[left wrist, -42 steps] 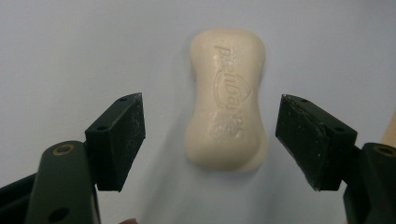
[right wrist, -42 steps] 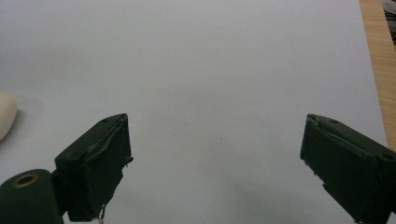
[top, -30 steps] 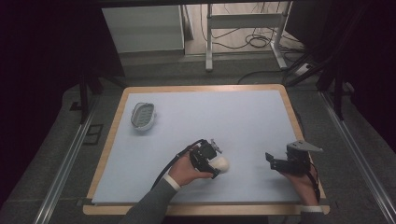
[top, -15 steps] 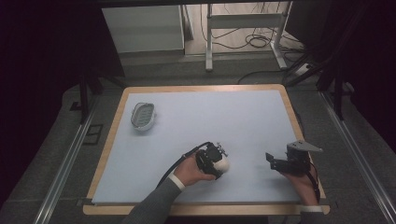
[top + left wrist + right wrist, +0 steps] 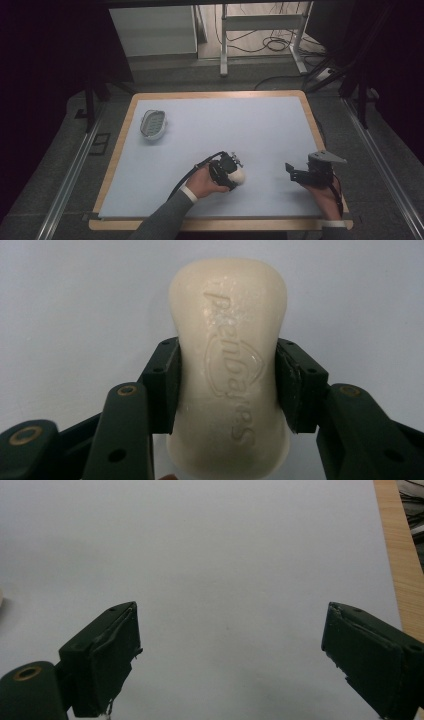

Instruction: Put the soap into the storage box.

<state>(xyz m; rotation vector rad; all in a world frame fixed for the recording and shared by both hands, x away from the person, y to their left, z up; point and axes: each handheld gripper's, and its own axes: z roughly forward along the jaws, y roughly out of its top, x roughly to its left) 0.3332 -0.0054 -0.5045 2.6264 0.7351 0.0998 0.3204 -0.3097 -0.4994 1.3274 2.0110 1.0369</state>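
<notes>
A pale blue mat on a wood-edged table (image 5: 120, 150) carries an oval, ribbed, clear plastic soap dish (image 5: 152, 123) near its far left corner, well apart from both hands. Toward the near edge from the dish, the left gripper (image 5: 231, 170) pinches a cream-white oval bar of soap (image 5: 231, 365) across its narrow middle, the black pads (image 5: 165, 385) pressed against both sides; nothing lies between soap and dish. Raised lettering runs along the bar's face, too soft-edged to read with certainty. Farther from the dish, near the mat's right edge, the right gripper (image 5: 230, 645) hovers with its jaws spread wide over bare mat.
</notes>
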